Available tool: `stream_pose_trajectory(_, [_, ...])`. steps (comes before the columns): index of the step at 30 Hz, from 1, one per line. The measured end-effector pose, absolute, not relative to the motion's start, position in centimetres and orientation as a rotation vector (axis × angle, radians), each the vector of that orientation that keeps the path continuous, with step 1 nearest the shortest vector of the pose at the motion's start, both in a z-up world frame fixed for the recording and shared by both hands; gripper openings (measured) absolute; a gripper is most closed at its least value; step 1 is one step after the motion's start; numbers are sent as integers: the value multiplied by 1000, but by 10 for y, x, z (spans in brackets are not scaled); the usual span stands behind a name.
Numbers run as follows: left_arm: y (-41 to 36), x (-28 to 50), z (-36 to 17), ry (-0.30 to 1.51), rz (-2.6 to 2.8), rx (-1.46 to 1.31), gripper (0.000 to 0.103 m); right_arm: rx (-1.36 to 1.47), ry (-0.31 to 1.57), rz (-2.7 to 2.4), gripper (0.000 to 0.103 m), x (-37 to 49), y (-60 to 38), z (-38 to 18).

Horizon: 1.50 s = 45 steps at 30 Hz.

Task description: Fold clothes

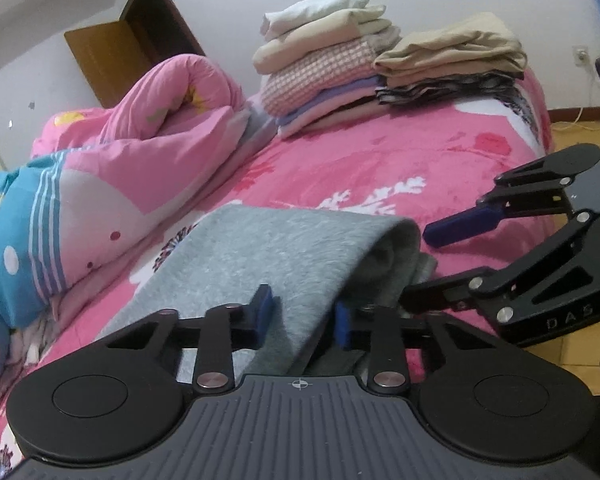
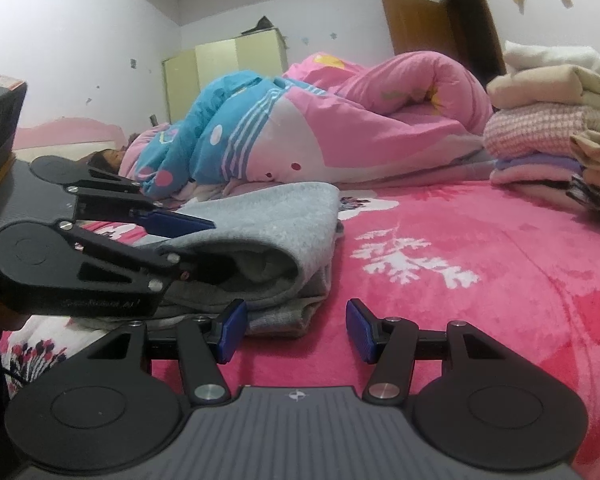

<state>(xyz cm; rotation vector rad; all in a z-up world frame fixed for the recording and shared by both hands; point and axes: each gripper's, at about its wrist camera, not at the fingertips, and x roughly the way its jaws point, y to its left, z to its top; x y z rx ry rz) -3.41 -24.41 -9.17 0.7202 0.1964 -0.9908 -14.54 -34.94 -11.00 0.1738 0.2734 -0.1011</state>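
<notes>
Grey garment (image 1: 284, 256) lies near the bed's near edge, already doubled over.
Left gripper (image 1: 304, 316) is clamped on its near fold; right gripper (image 2: 296, 330) gapes empty just beside it and needs its own hold next.

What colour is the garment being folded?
Plain light grey, fuzzy texture. The garment shows best in the left wrist view.

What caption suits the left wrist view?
Left gripper pinches a folded grey garment on a pink bed.
</notes>
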Motion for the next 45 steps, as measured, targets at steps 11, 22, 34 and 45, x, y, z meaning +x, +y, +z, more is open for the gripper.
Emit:
stream_pose_trajectory(11, [-238,-32,-84,188,-1019,674,11,142,232,-99,58,-118,-347,-107])
stream_pose_trajectory(22, [-234,-31,-81,165,-1021,650,9,172,199,-88,59,-116,-347,-109])
stream_pose_trajectory(34, [-228,-29,-76,153,-1027,600,8,239,223,-96,61,-107,-351,-103])
stream_pose_trajectory(45, [-224,-29,-88,179,-1057,607,7,305,248,-209,64,-97,-345,-101])
